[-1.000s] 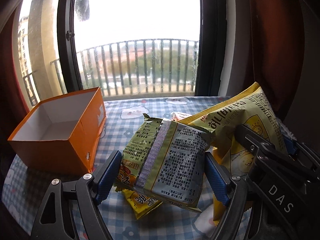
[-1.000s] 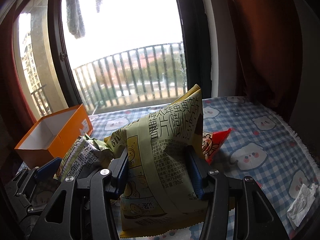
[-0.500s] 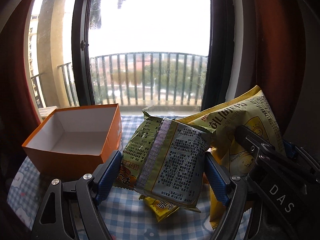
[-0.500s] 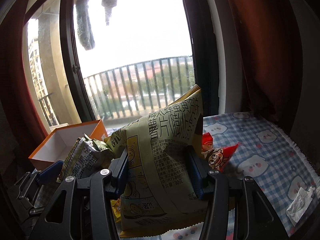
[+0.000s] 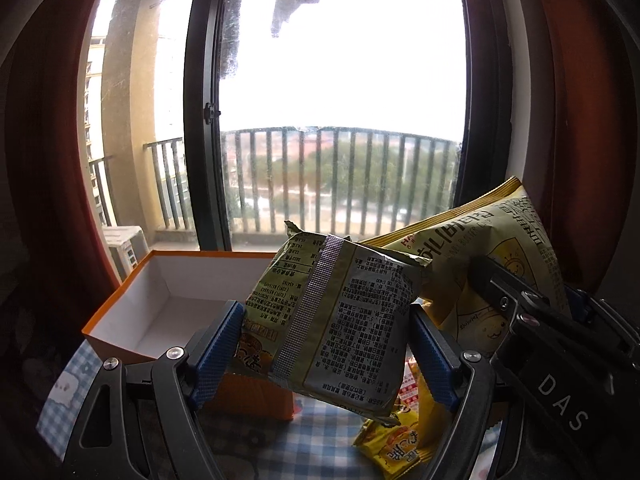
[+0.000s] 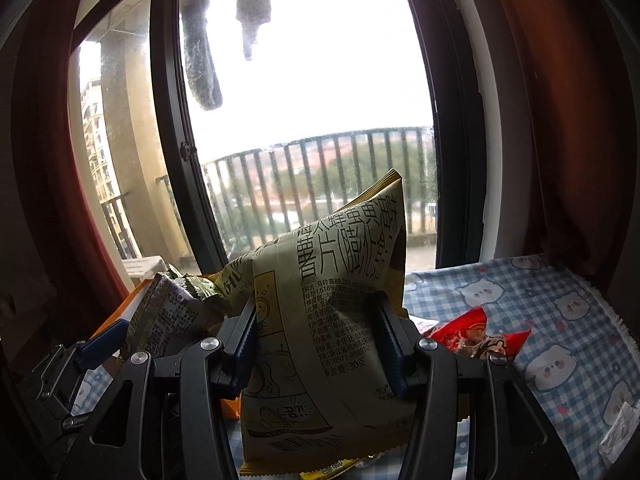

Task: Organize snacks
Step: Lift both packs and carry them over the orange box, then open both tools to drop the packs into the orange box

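Note:
My left gripper point(image 5: 324, 354) is shut on a green-and-silver snack packet point(image 5: 336, 320), held in the air with its printed back towards the camera. An open orange box point(image 5: 168, 304) with a white inside stands just behind and left of it. My right gripper point(image 6: 316, 344) is shut on a large yellow chip bag point(image 6: 332, 304), also lifted above the table. That bag point(image 5: 480, 248) and the right gripper's black body show at the right of the left wrist view. The green packet point(image 6: 168, 316) appears at the left of the right wrist view.
A small yellow packet point(image 5: 396, 444) lies on the blue checked tablecloth point(image 6: 540, 320) under the grippers. A red snack packet point(image 6: 476, 332) lies right of the chip bag, and a crumpled white scrap point(image 6: 618, 436) sits near the table's right edge. A window and dark red curtains stand behind.
Both grippers have risen with their packets and moved left towards the orange box. The box now sits directly behind the green packet, and less tablecloth shows.

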Motion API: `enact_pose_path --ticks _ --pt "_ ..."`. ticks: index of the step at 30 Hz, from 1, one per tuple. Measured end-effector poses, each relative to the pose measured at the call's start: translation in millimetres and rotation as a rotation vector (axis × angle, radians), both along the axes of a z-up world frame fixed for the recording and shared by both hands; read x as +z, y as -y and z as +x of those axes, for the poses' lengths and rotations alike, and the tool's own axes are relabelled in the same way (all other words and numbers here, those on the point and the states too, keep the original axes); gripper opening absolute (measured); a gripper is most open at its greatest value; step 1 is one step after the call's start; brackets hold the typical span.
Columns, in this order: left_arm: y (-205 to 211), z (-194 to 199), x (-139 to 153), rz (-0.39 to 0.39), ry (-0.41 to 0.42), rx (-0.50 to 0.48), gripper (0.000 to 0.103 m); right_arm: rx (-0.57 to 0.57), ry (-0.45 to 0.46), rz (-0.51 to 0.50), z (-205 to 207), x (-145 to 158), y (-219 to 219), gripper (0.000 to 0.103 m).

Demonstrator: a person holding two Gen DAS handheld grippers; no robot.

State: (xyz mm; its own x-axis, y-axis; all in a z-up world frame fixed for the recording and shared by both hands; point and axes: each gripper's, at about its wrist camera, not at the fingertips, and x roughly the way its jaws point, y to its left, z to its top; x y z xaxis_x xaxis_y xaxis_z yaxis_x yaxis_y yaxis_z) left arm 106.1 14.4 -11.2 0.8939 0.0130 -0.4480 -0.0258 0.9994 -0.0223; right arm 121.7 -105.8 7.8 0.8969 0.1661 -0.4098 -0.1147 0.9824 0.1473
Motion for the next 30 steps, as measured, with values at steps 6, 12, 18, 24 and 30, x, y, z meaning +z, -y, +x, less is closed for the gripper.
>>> enact_pose_path --ticks 6,12,18,24,30 --pt "-31.7 12.9 2.8 0.044 0.021 0.053 0.083 0.038 0.011 0.003 19.5 2.8 -39.5 0.055" --pt "-63.9 27.5 0.5 0.075 0.012 0.100 0.083 0.083 -0.009 -0.001 41.9 -0.1 -81.9 0.055" --pt "-87.7 42.8 -6.9 0.086 -0.010 0.131 0.082 0.145 -0.038 -0.001 70.3 -8.3 -121.6 0.055" --pt "-115.9 67.9 -21.4 0.083 -0.073 0.182 0.082 0.205 -0.095 0.033 108.4 -26.3 -156.2 0.056" --pt "-143.1 89.2 -49.0 0.079 -0.158 0.239 0.082 0.264 -0.189 0.039 147.8 -58.1 -187.5 0.056"
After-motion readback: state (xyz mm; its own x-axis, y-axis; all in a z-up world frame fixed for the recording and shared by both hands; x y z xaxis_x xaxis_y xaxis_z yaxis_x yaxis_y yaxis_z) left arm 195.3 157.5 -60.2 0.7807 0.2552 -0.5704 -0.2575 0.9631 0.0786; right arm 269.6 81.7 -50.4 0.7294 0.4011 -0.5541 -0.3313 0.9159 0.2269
